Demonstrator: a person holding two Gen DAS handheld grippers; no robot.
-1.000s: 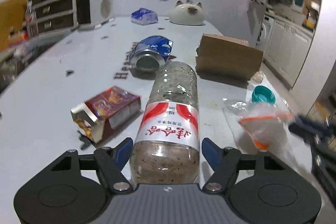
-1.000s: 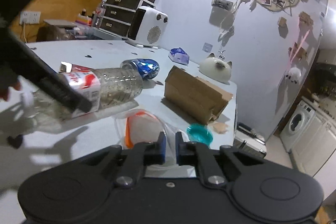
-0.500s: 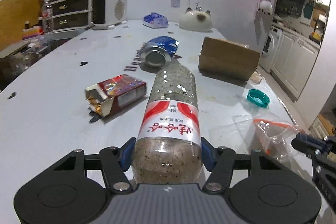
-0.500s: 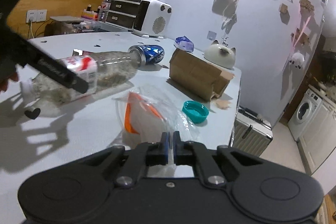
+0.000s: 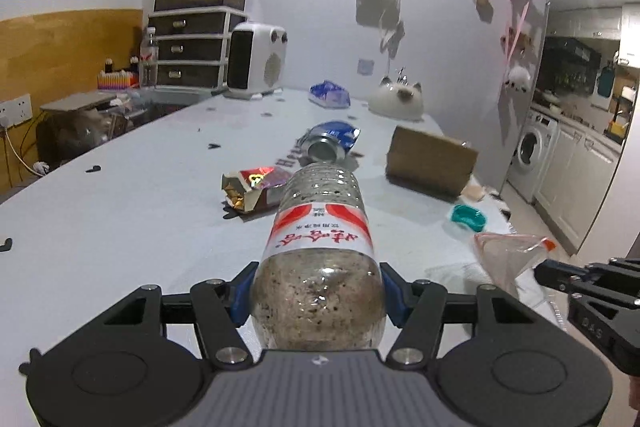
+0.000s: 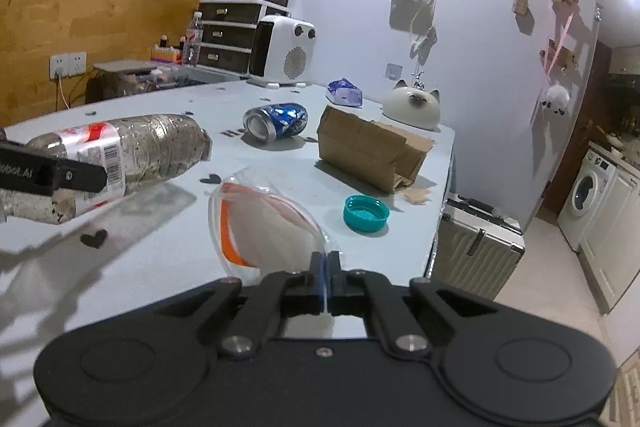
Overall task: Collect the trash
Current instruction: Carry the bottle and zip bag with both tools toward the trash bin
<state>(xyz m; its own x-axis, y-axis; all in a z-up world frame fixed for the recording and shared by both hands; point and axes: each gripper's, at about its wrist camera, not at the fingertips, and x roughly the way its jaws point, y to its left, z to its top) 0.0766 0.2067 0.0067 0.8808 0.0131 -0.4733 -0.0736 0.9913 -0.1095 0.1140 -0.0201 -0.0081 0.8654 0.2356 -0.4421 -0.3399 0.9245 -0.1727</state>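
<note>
My left gripper [image 5: 316, 297] is shut on a dirty clear plastic bottle [image 5: 320, 247] with a red and white label, held off the table and pointing away. The same bottle [image 6: 120, 155] shows at the left of the right wrist view. My right gripper [image 6: 325, 263] is shut on the edge of a clear plastic bag [image 6: 264, 223] with an orange strip; the bag [image 5: 508, 255] hangs lifted at the table's right side. On the table lie a crushed blue can [image 5: 330, 143], a torn red snack box [image 5: 252, 187] and a teal cap [image 5: 468, 217].
A brown cardboard box [image 6: 368, 151] lies near the table's right edge [image 6: 450, 163]. A cat-shaped white dish [image 6: 412, 107], a blue wrapper [image 6: 344, 93] and a white heater [image 6: 282, 51] stand at the back. A suitcase [image 6: 476, 247] stands on the floor beyond the edge.
The left gripper closed on the bottle and lifted it, drawing back from the table. The right gripper shut on the bag's edge and raised it off the table.
</note>
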